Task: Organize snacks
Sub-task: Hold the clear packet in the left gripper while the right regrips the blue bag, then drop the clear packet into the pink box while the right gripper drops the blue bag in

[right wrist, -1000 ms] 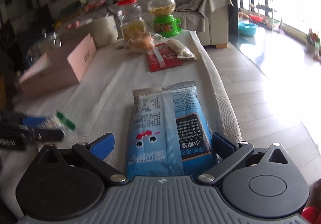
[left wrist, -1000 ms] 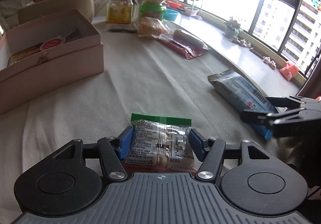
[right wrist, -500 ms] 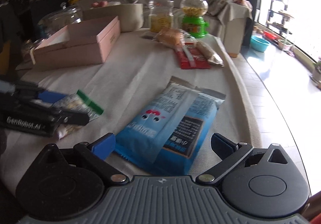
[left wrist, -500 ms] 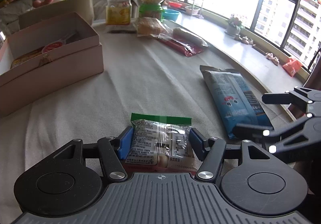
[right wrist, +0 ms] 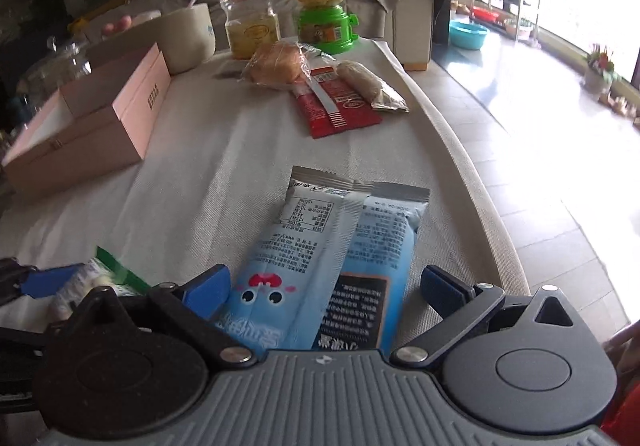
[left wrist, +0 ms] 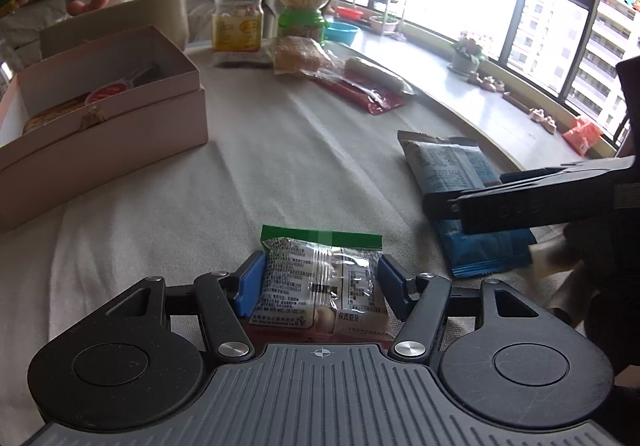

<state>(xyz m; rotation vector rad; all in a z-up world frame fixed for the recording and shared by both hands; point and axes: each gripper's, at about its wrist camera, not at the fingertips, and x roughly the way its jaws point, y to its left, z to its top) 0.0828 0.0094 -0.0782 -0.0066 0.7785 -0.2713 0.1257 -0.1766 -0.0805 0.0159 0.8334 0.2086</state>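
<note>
Green-topped snack packet [left wrist: 320,286] is pinched between the pads of the left gripper [left wrist: 320,282], near edge of the desk [left wrist: 280,150]. Blue snack bag [right wrist: 336,266] lies flat on the desk cloth, near right, bracketed by the right gripper [right wrist: 326,286], which is spread wide: left pad looks to touch the bag, right pad is clear of it, so no grip yet. Pink box [left wrist: 100,102] sits far left, lid off, with a few packets already seen inside (likely the destination, judged only). Still loose at the far end: bread bun [right wrist: 278,64], red packet [right wrist: 340,108], wrapped roll [right wrist: 366,84], beside the jar [right wrist: 250,12] and green candy dispenser [right wrist: 322,6]. Task judged early: two items being handled, most left unsorted.
</note>
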